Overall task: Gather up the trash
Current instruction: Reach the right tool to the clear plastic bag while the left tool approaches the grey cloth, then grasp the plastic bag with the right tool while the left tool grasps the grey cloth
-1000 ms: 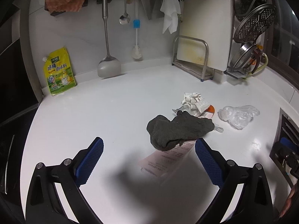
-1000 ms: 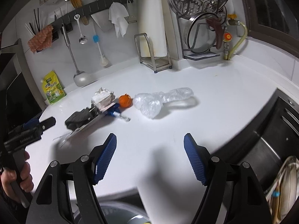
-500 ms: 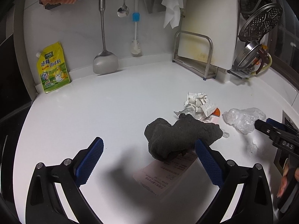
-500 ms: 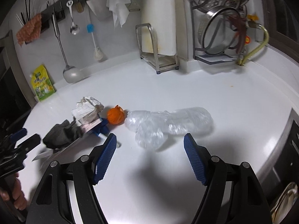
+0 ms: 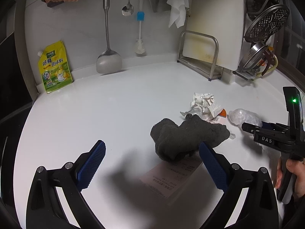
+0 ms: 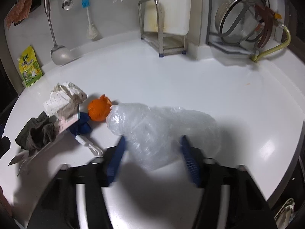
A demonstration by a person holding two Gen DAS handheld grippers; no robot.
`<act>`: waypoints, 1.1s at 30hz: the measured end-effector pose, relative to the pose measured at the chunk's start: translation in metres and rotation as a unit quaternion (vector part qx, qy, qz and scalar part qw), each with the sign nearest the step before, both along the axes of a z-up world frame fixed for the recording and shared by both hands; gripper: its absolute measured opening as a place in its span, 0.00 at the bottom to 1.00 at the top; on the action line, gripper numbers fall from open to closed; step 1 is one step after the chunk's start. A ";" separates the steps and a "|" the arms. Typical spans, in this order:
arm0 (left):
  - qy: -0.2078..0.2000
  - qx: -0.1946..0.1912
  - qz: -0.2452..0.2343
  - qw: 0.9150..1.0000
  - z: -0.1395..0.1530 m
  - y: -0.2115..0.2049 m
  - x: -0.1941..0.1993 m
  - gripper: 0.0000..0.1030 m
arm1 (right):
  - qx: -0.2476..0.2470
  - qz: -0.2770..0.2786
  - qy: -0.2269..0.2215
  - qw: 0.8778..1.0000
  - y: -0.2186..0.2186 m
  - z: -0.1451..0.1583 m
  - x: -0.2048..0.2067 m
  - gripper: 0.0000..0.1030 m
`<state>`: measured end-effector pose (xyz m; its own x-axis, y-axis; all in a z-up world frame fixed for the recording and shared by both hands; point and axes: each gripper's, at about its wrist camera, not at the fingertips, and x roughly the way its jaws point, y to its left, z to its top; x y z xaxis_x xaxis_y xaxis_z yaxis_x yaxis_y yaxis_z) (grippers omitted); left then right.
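A crumpled clear plastic bag (image 6: 162, 129) lies on the white counter (image 6: 171, 76); it also shows in the left wrist view (image 5: 242, 116). My right gripper (image 6: 152, 152) is open, its blue pads on either side of the bag's near end. An orange peel (image 6: 99, 109), crumpled paper (image 6: 64, 99), a dark grey rag (image 6: 36, 131) and a blue scrap (image 6: 82, 126) lie to the left. My left gripper (image 5: 152, 164) is open and empty, just short of the rag (image 5: 186, 135), which lies on a printed receipt (image 5: 171, 179).
A yellow seasoning pouch (image 5: 54, 66) leans on the back wall. A ladle (image 5: 108, 61) and brush (image 5: 140, 45) hang there. A cutting board in a metal rack (image 5: 207, 53) and a pot rack (image 6: 240, 26) stand at the back right. A sink edge (image 6: 297, 164) is at right.
My right gripper has moved forward and down onto the plastic bag, which now sits between its pads. My left gripper has barely moved; the right gripper has come into its view.
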<state>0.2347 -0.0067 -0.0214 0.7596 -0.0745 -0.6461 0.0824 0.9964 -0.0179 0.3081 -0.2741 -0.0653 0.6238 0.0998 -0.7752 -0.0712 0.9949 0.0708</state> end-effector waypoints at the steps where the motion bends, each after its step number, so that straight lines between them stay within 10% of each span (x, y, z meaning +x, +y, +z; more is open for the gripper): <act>1: 0.001 0.003 0.001 1.000 -0.001 0.001 -0.001 0.94 | 0.006 0.002 0.002 1.000 -0.001 0.000 0.001 0.37; 7: 0.010 0.003 -0.008 1.000 -0.003 -0.002 0.002 0.94 | 0.023 0.017 -0.007 1.000 0.003 0.003 -0.008 0.22; 21: 0.069 -0.028 -0.006 0.997 -0.019 -0.014 0.048 0.92 | 0.054 0.024 -0.018 0.998 0.001 0.009 -0.016 0.22; 26: 0.069 -0.016 -0.027 0.997 -0.024 -0.025 0.047 0.50 | 0.057 0.024 -0.022 0.998 0.000 0.010 -0.016 0.22; 33: 0.067 -0.030 -0.044 0.996 -0.021 -0.026 0.046 0.23 | 0.060 0.026 -0.026 0.998 0.001 0.011 -0.019 0.22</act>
